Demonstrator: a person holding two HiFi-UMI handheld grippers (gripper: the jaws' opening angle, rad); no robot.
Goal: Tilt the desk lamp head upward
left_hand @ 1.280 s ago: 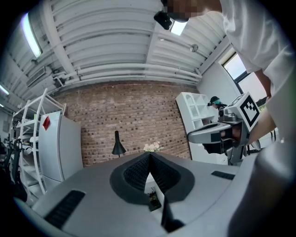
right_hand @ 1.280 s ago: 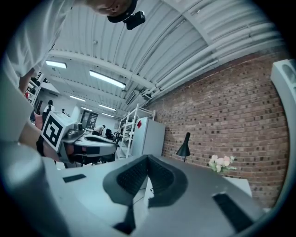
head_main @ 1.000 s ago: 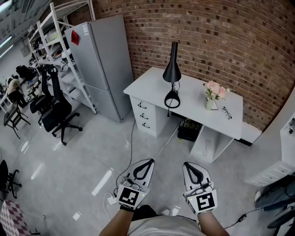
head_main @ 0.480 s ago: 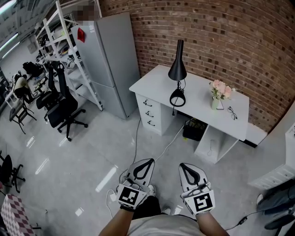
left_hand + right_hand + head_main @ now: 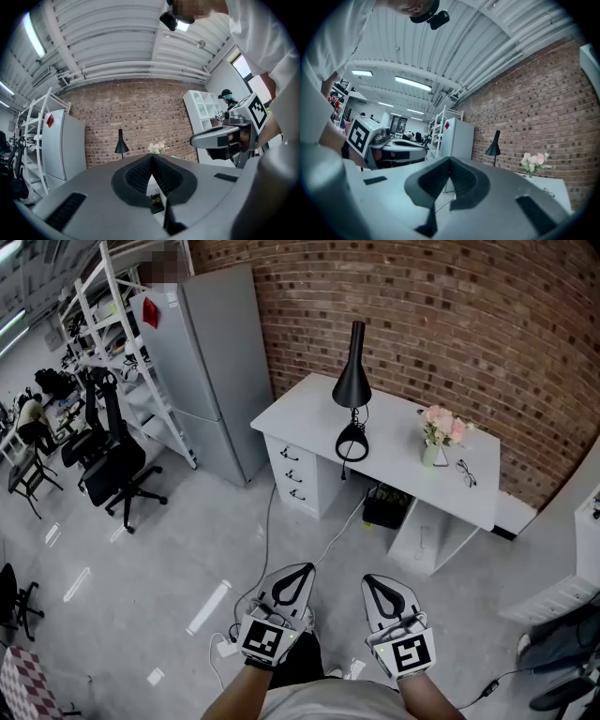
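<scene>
Toward the left end of the white counter (image 5: 398, 451) stands the black desk lamp (image 5: 352, 385), its cone head pointing down and its round base near the front edge. A vase of flowers (image 5: 437, 429) sits toward the right end. Over the floor (image 5: 169, 559), well apart from the counter, the left tongs (image 5: 307, 566) and right tongs (image 5: 367, 578) are each fully closed, tips meeting on nothing.

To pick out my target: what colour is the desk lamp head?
Black. The desk lamp head shows best in the head view.
</scene>
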